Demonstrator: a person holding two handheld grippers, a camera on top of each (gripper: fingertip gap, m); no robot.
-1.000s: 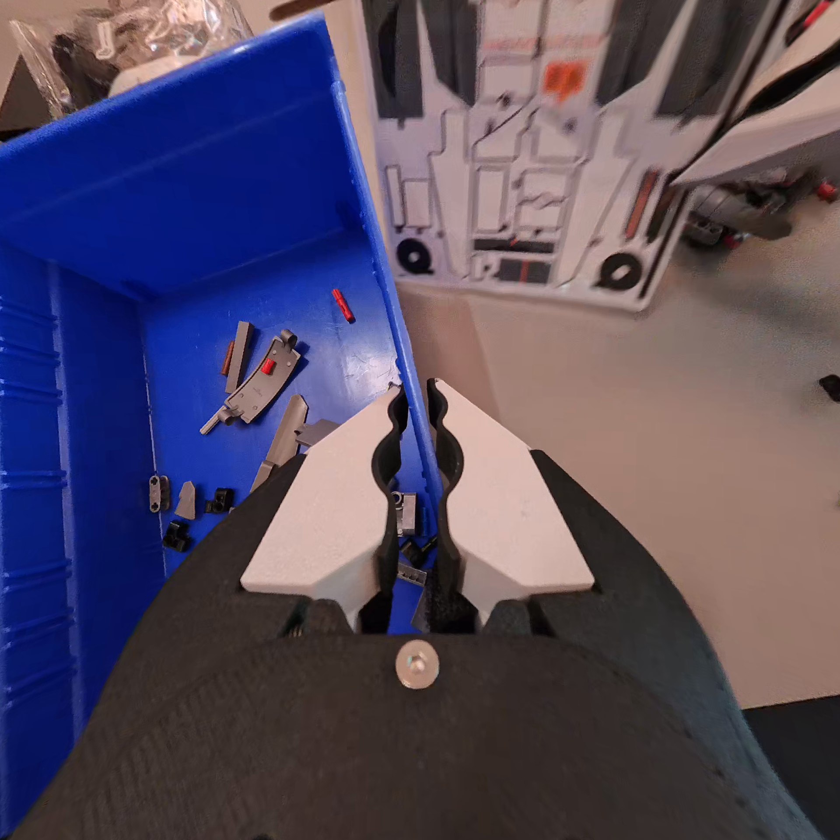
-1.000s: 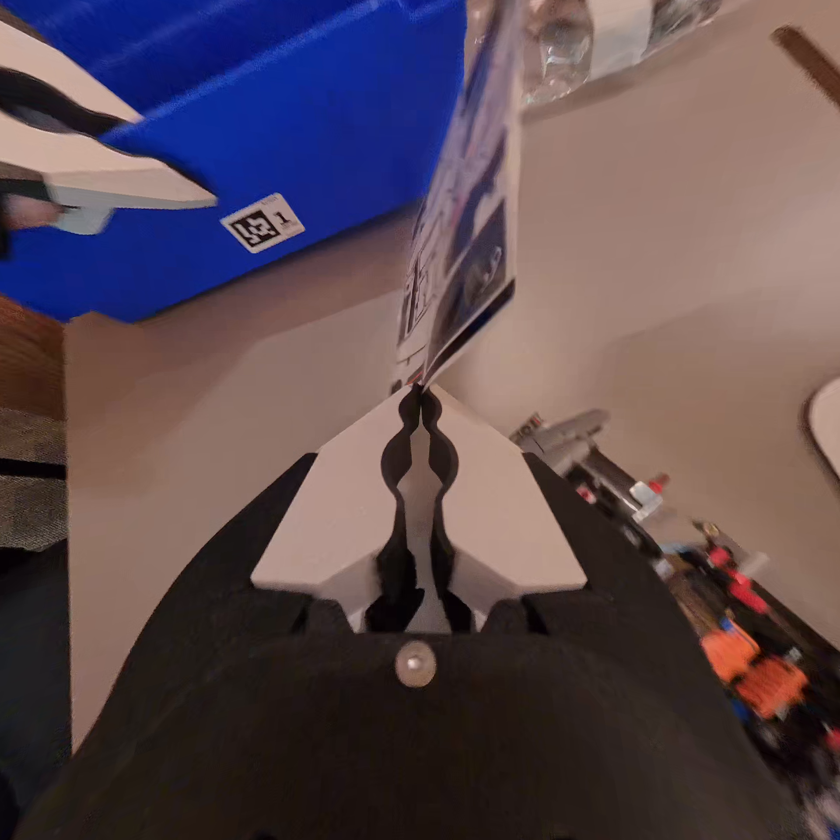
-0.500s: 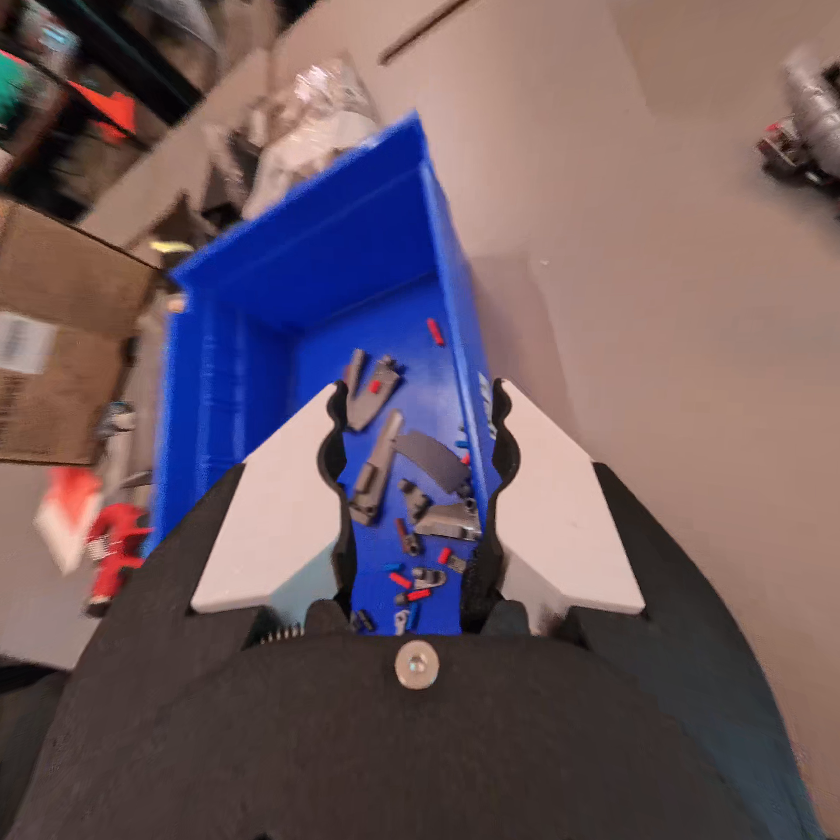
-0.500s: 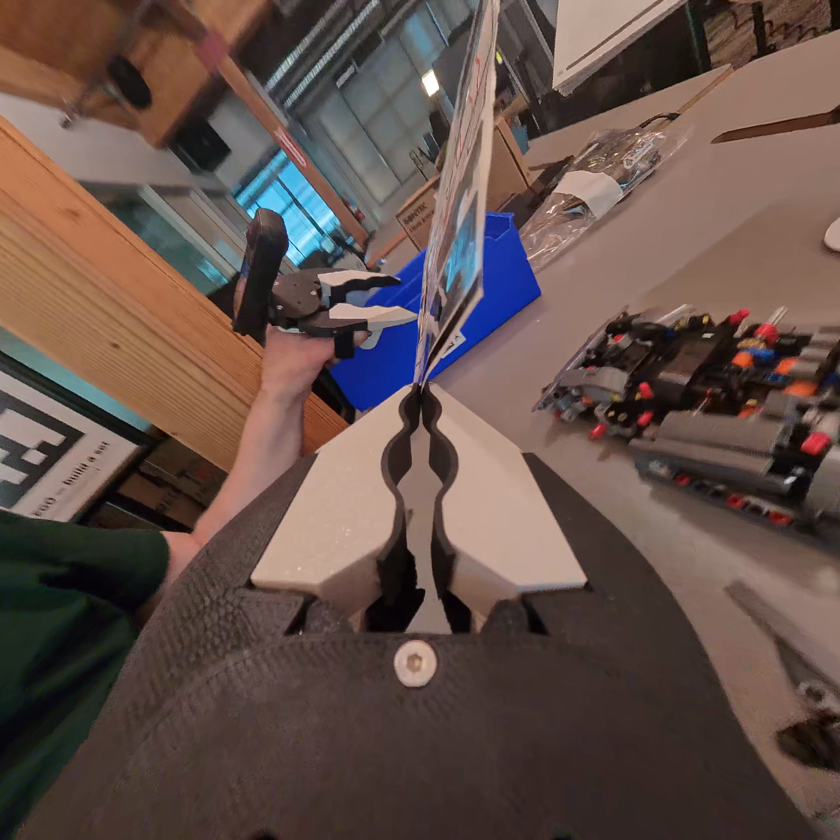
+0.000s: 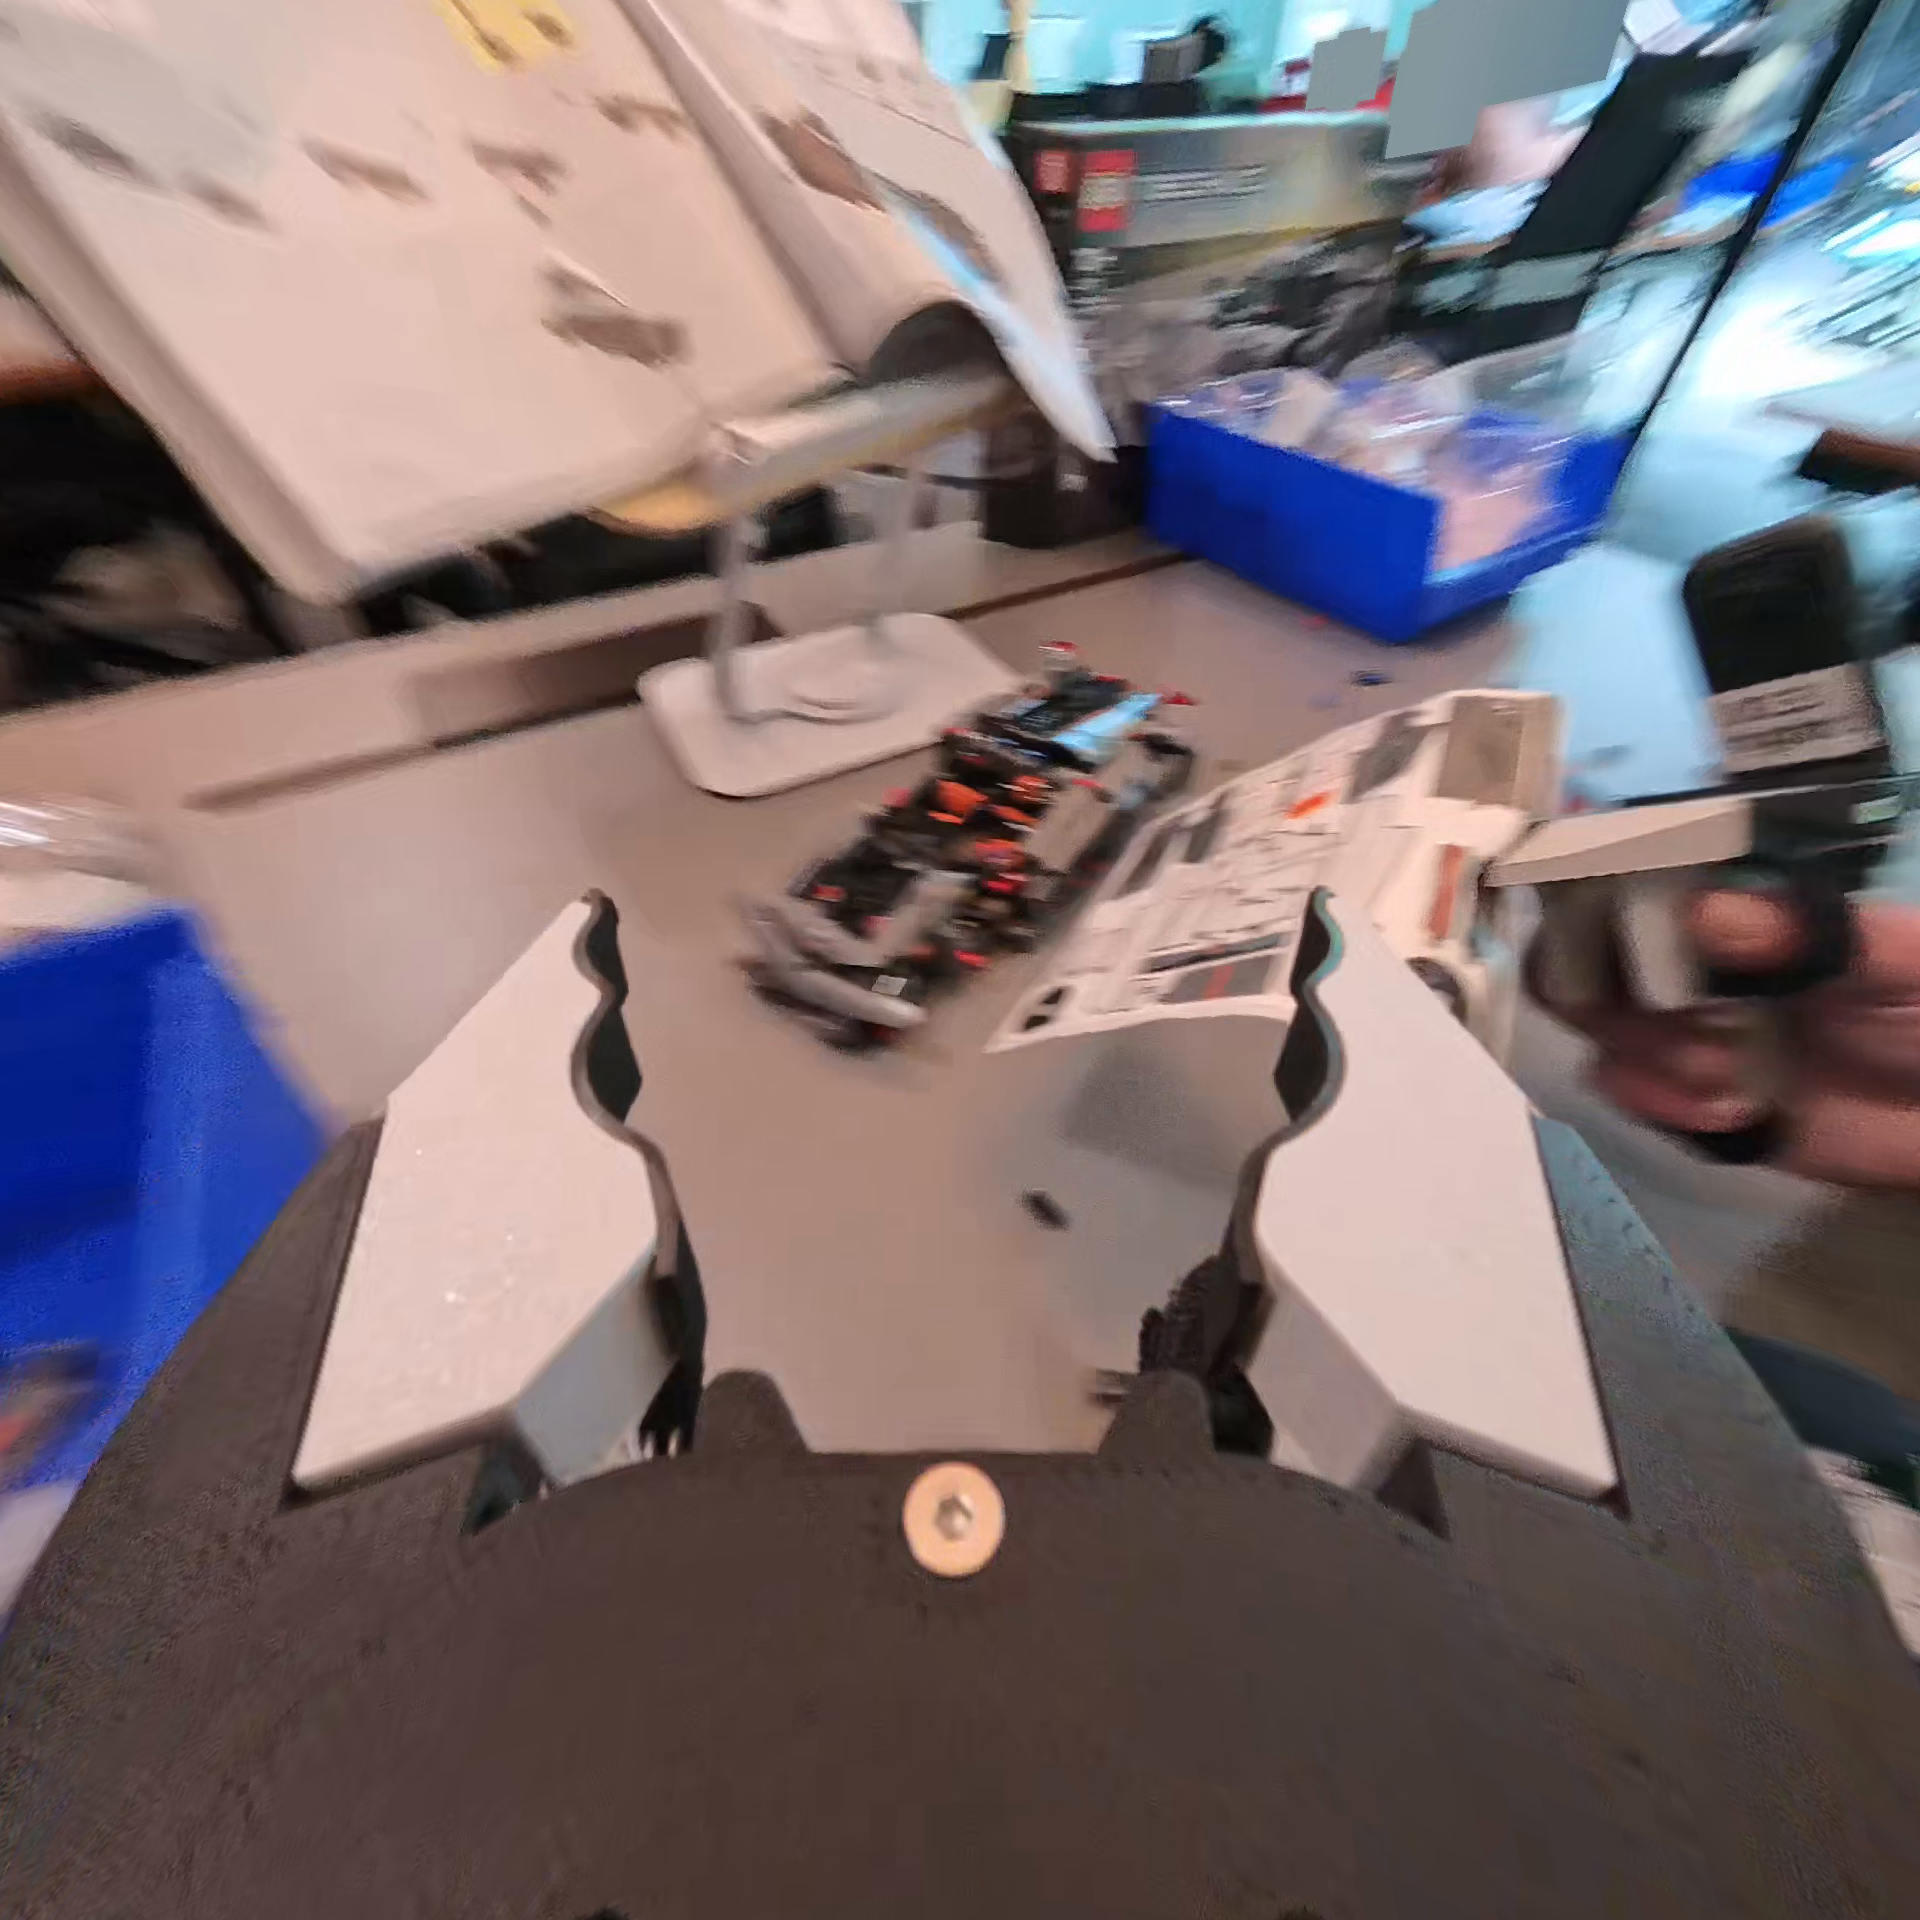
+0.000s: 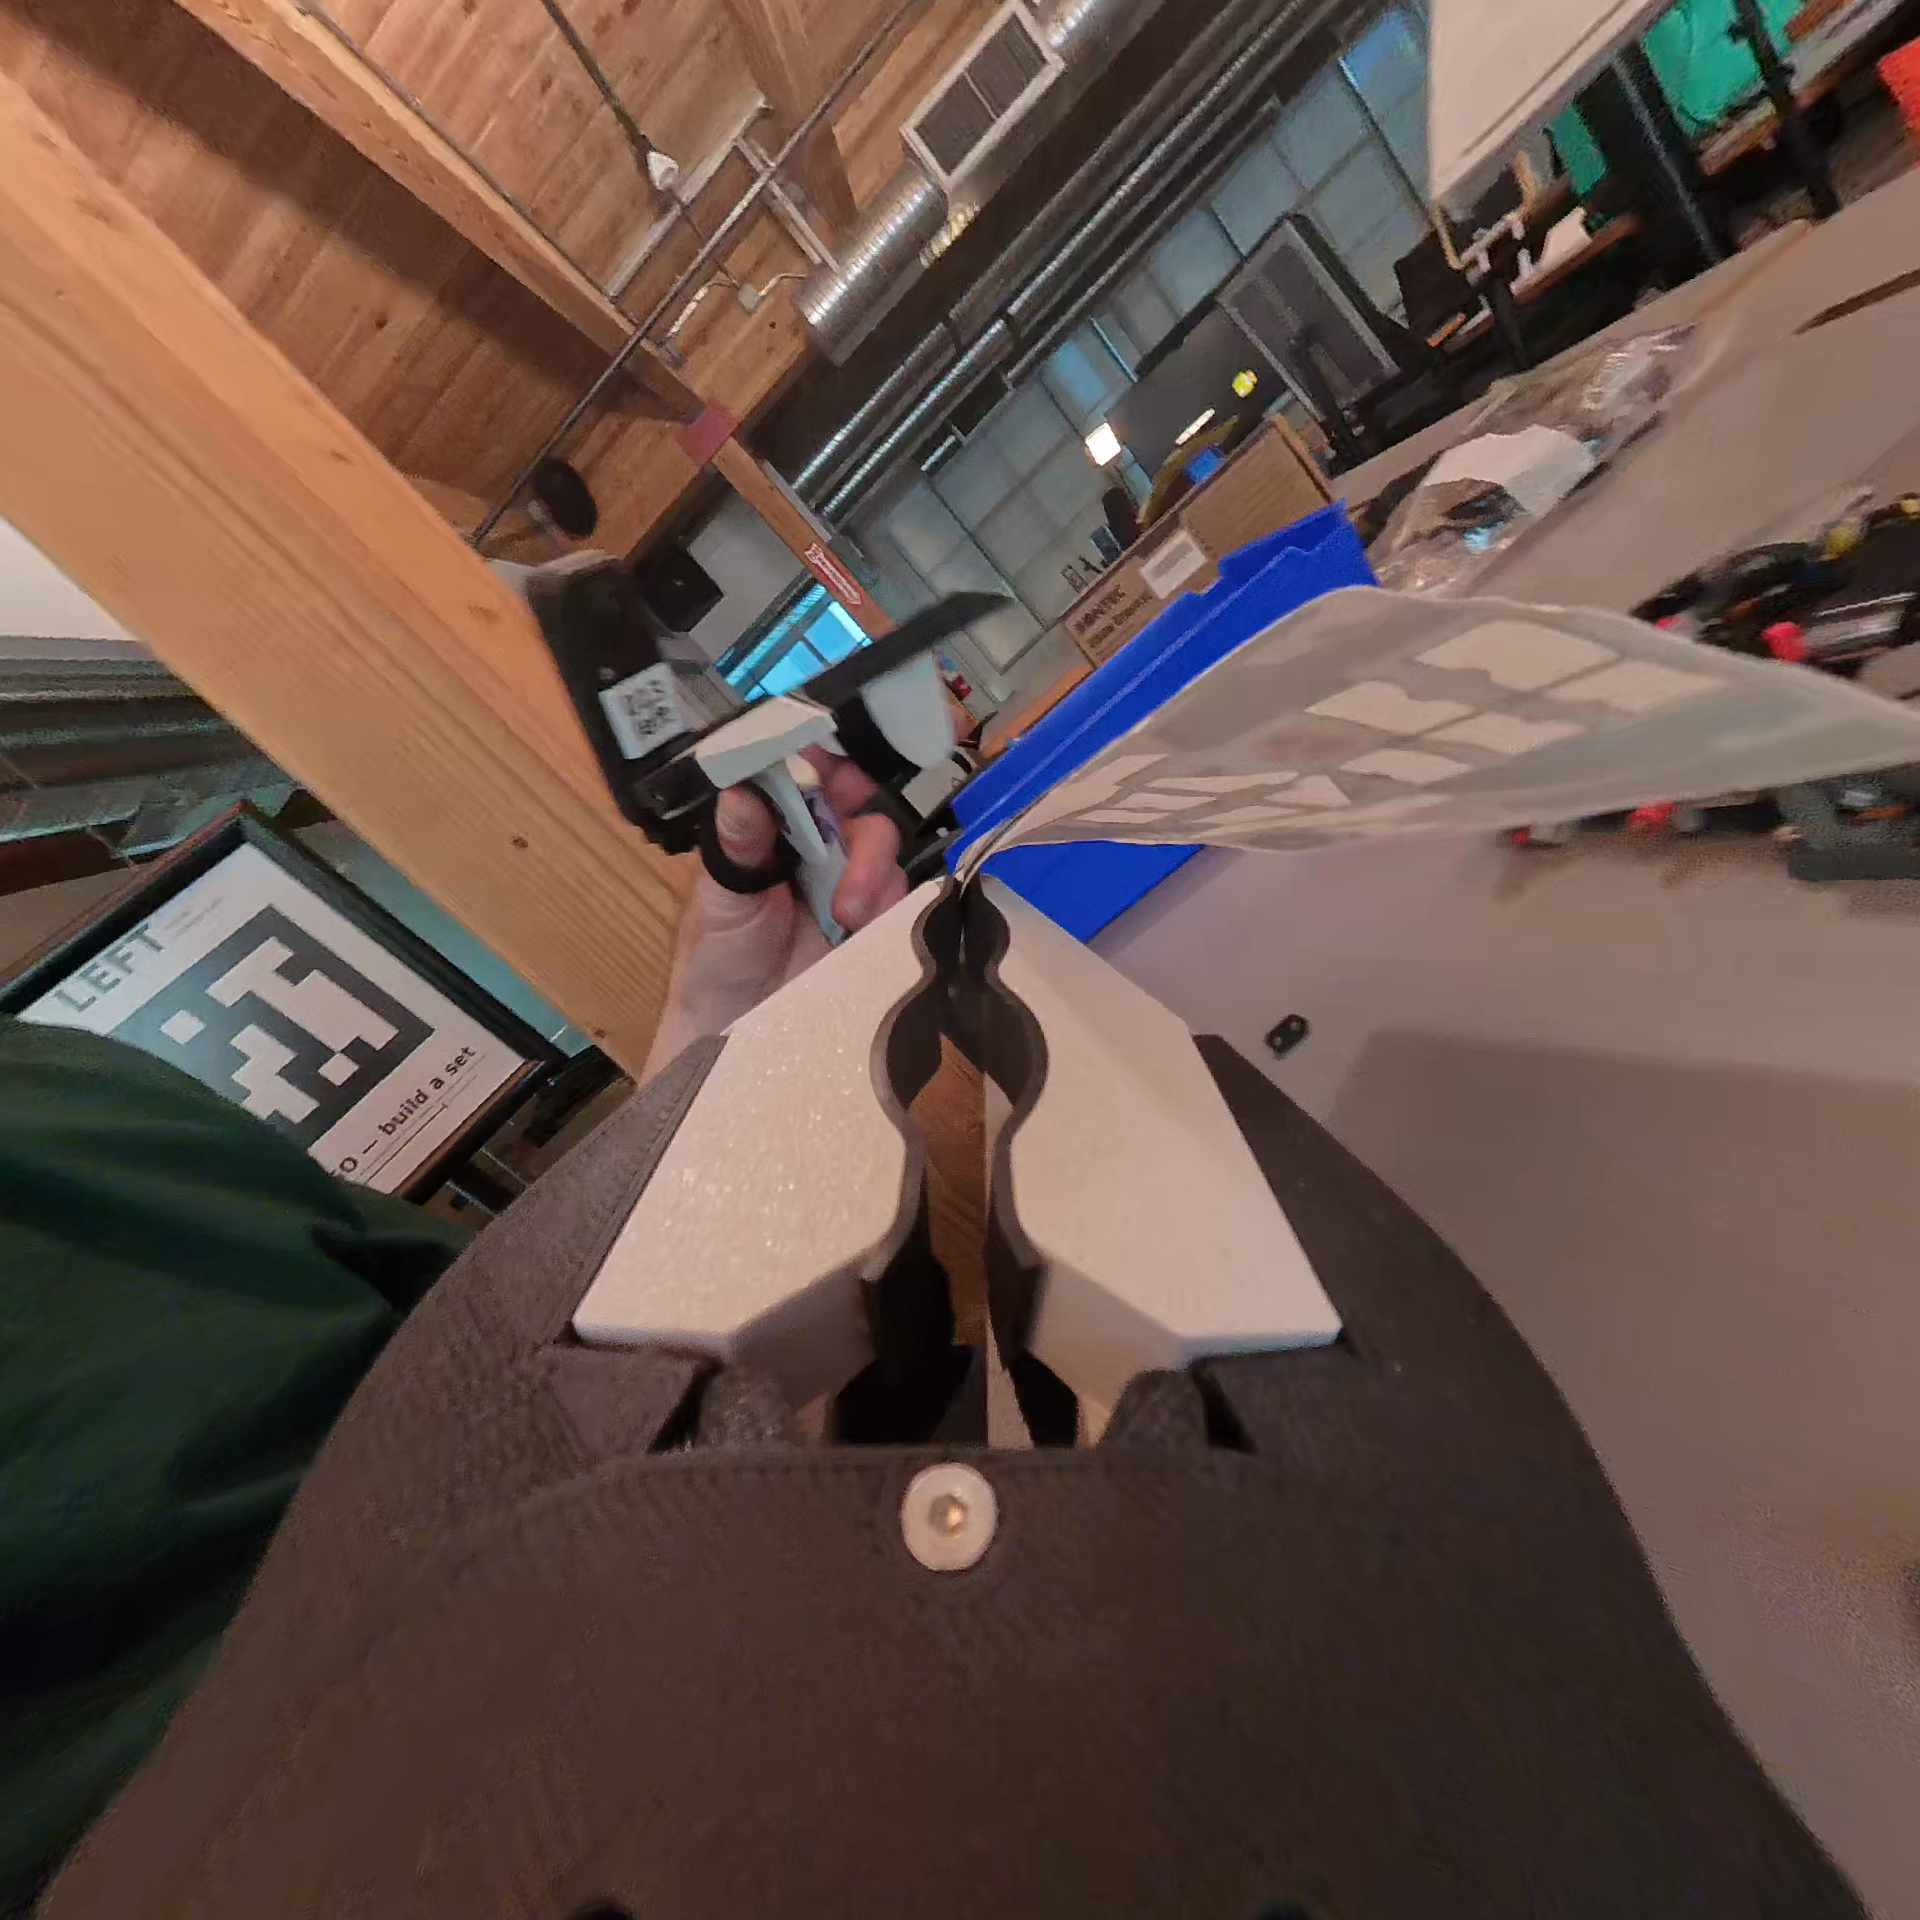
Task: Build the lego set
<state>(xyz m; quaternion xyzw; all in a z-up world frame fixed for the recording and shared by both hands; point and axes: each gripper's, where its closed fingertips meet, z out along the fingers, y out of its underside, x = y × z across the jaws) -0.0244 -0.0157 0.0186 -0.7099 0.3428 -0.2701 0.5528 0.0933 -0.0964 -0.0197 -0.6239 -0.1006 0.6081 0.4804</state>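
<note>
Right gripper pinches the sticker sheet by its corner; left gripper gapes wide, empty

right claw: matt white plastic, grainy black shell; sticker sheet: glossy paper; beam: wood

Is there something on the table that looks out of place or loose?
One small dark piece lies alone on the grey table, apart from the partly built model. Also, the right hand-held gripper holds a sticker sheet by its corner, so the sheet hangs bent above the table.
</note>
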